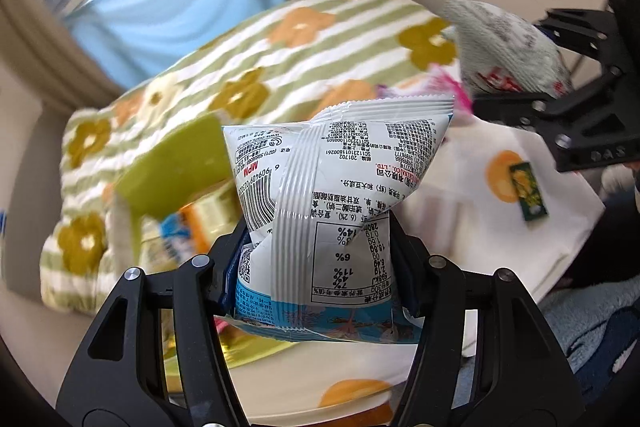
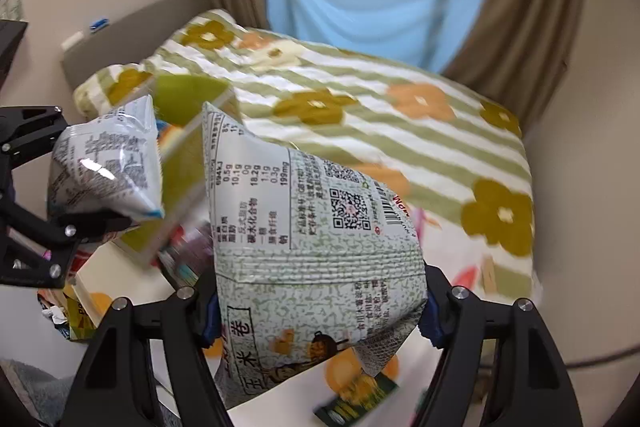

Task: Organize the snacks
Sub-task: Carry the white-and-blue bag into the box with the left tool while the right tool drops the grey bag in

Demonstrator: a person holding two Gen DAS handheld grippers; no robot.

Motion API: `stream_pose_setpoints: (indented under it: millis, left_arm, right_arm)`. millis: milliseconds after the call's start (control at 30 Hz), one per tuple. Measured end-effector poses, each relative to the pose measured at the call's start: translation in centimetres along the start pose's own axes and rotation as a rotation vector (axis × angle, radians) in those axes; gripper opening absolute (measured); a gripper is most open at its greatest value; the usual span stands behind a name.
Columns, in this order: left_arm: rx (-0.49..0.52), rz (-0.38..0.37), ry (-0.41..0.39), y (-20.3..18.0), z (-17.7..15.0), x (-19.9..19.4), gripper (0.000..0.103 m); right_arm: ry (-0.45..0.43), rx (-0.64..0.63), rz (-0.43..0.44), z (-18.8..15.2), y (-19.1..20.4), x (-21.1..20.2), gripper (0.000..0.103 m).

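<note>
My left gripper [image 1: 320, 259] is shut on a white and blue snack bag [image 1: 332, 195], held up with its printed back facing the camera. My right gripper [image 2: 316, 303] is shut on a grey-green patterned snack bag [image 2: 312, 247], also lifted. Each gripper with its bag shows in the other view: the right one [image 1: 532, 107] with the grey-green bag [image 1: 504, 43] at upper right, the left one [image 2: 36, 195] with the white bag [image 2: 104, 167] at left. A green-sided storage box [image 1: 176, 163] with snack packs inside sits behind the bags; it also shows in the right wrist view [image 2: 180, 163].
A white cloth with orange prints [image 1: 500, 187] covers the table, with a small dark green packet [image 1: 530, 193] on it. More snack packs [image 2: 76, 311] lie at the table's left edge. A bed with a striped floral blanket [image 2: 380, 115] lies behind, under the window.
</note>
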State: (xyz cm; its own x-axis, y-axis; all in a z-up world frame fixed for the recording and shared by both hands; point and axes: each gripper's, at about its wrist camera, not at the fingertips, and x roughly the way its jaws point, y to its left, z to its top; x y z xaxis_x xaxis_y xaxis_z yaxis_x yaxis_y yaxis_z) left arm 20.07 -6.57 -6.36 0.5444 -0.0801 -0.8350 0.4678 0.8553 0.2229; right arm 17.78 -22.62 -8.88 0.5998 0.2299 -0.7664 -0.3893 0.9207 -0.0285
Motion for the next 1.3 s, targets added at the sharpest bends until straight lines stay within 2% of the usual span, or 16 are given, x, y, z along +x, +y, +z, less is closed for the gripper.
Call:
stream_pose_setpoints:
  millis: [167,367,533,600,800,833,867,900,967,1133,1300]
  left_arm:
    - [-0.072,0.052,0.007,6.3,-1.1,0.3,0.056]
    - [-0.118,0.052,0.044,13.4,-2.5,2.6,0.056]
    - [-0.128,0.059,0.08,17.8,-3.7,5.5,0.056]
    - [-0.14,0.044,0.096,19.7,-4.2,7.0,0.056]
    - [-0.145,-0.024,0.136,22.3,-5.2,10.4,0.057]
    - [-0.137,-0.033,0.133,22.5,-5.4,10.9,0.059]
    - [-0.121,-0.043,0.125,22.6,-5.5,11.3,0.065]
    - [-0.105,-0.043,0.125,22.5,-5.6,11.7,0.081]
    - [-0.073,-0.023,0.127,22.1,-5.8,12.3,0.1]
    - [-0.064,-0.052,0.12,22.1,-6.6,12.9,0.101]
    - [-0.144,-0.08,0.131,23.0,-7.4,12.9,0.101]
  right_arm:
    - [-0.037,-0.065,0.049,3.6,3.9,1.3,0.07]
    - [-0.056,-0.089,0.085,7.9,8.4,4.0,0.07]
    - [-0.039,-0.073,0.11,11.5,11.9,7.2,0.07]
    - [-0.029,-0.066,0.112,12.9,13.3,8.6,0.07]
    - [0.009,-0.022,0.103,15.4,15.8,12.0,0.07]
    - [0.016,-0.015,0.099,15.7,16.0,12.5,0.07]
    - [0.023,-0.006,0.094,15.8,16.2,13.0,0.07]
    - [0.032,0.008,0.089,16.0,16.4,13.6,0.07]
    - [0.045,0.028,0.081,16.3,16.4,14.4,0.07]
    - [0.077,0.074,0.055,16.6,16.3,15.9,0.07]
    - [0.107,0.079,0.034,16.9,16.7,17.3,0.07]
